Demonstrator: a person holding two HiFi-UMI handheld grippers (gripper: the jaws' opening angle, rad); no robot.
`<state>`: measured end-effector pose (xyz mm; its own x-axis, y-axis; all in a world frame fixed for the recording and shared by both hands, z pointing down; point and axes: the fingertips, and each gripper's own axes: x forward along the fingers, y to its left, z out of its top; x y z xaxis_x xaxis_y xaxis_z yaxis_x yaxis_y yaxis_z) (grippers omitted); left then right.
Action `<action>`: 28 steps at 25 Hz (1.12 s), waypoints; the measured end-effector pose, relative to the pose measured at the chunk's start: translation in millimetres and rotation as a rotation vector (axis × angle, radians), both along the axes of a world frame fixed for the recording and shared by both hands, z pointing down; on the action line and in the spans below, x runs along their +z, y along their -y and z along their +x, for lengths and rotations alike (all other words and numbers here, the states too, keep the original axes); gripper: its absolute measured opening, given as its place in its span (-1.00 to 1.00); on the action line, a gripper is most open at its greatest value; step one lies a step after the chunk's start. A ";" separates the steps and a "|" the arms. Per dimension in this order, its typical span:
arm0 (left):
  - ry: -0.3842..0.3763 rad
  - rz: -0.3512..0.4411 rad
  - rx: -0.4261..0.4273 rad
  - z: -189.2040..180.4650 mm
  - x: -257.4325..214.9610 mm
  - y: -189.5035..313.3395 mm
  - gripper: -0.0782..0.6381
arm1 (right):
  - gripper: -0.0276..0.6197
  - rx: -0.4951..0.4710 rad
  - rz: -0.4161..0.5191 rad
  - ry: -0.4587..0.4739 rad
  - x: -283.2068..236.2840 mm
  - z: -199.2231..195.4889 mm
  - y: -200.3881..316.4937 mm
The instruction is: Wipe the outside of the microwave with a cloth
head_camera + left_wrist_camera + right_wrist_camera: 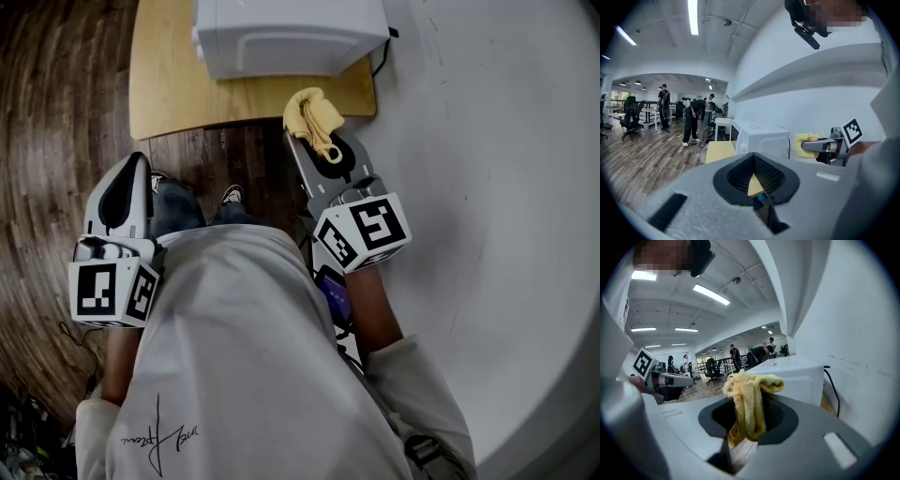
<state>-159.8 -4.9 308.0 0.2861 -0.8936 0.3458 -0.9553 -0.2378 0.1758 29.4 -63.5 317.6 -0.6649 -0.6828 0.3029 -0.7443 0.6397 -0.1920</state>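
On the wooden table (169, 89) sits the microwave (291, 33); your right gripper (313, 134) pinches the yellow cloth (315, 112), your left gripper (131, 173) is closed, empty.

The white box-shaped microwave (291, 37) and its pale wooden table (169, 94) run off the head view's top edge. The yellow towelling cloth (749, 399) (bunched, folded over) vanishes between the 2 jaws of the right gripper (743, 437). Distant people (691, 119) are too small to detail.

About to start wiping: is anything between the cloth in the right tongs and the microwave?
Nothing visible. The yellow cloth, shut in the right tongs, sits just short of the microwave's near side, over the wooden table's edge, with open space between. The black cable lies off by the right corner.
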 end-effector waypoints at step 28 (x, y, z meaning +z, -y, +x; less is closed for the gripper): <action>0.001 0.001 -0.058 -21.4 -4.0 4.0 -0.81 | -0.57 0.001 -0.007 -0.028 -10.5 9.9 -17.3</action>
